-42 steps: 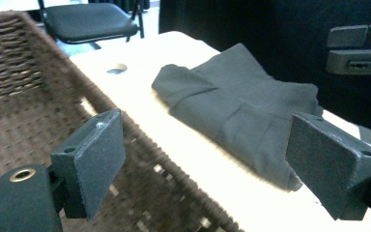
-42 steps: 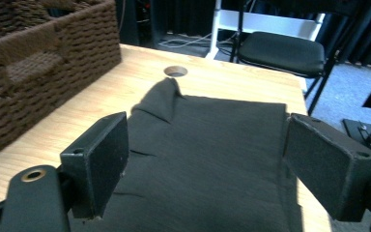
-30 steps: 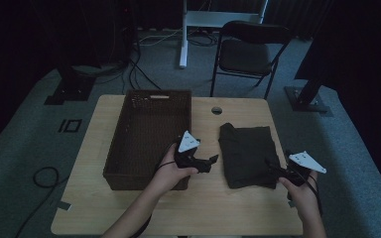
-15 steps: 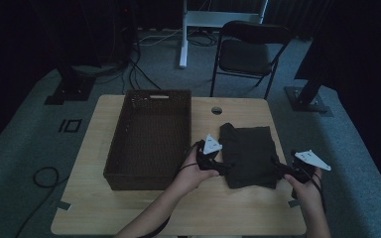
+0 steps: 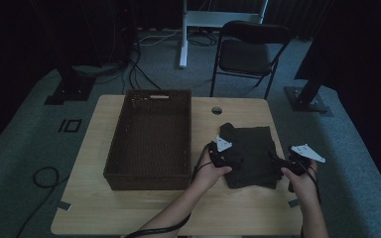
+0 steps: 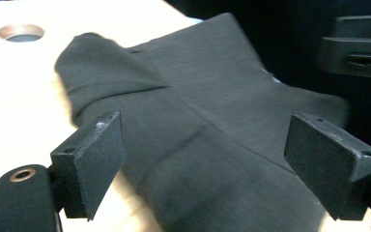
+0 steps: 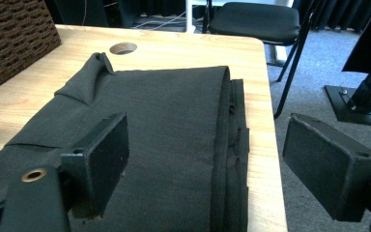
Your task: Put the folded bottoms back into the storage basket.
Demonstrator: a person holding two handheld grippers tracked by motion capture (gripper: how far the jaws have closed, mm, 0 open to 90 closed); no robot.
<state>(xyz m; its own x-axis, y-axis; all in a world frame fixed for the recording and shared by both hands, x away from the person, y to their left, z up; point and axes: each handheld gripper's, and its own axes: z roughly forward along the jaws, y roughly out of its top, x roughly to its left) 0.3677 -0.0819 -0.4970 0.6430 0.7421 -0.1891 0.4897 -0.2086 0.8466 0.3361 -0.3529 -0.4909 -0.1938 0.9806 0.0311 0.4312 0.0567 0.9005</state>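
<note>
Room: dim, grey carpet floor point(image 5: 25, 148); a black folding chair point(image 5: 250, 52) stands at upper centre of the high view, beyond the surface; cables point(image 5: 144, 69) trail on the floor at upper left
Surface: pale wooden top point(image 5: 129, 208) with a round hole point(image 5: 217, 110) near its far edge, right of centre
Basket: dark woven basket point(image 5: 151, 141), rectangular, left of centre in the high view; nothing visible inside (the light is poor)
Cloth: folded dark cloth point(image 5: 253, 156) lies flat on the surface just right of the basket; one corner is turned up toward the hole; stacked folded edges show along its right side in the right tongs' view point(image 7: 229, 145)
Left tongs: left tongs point(image 5: 228, 156) at the cloth's left edge, held by the left hand point(image 5: 211, 171); in their own view point(image 6: 205, 164) the jaws stand wide apart above the cloth, grasping nothing
Right tongs: right tongs point(image 5: 283, 166) at the cloth's right edge, held by the right hand point(image 5: 300, 181); jaws spread wide in their own view point(image 7: 205, 164), cloth between and below them, not gripped
</note>
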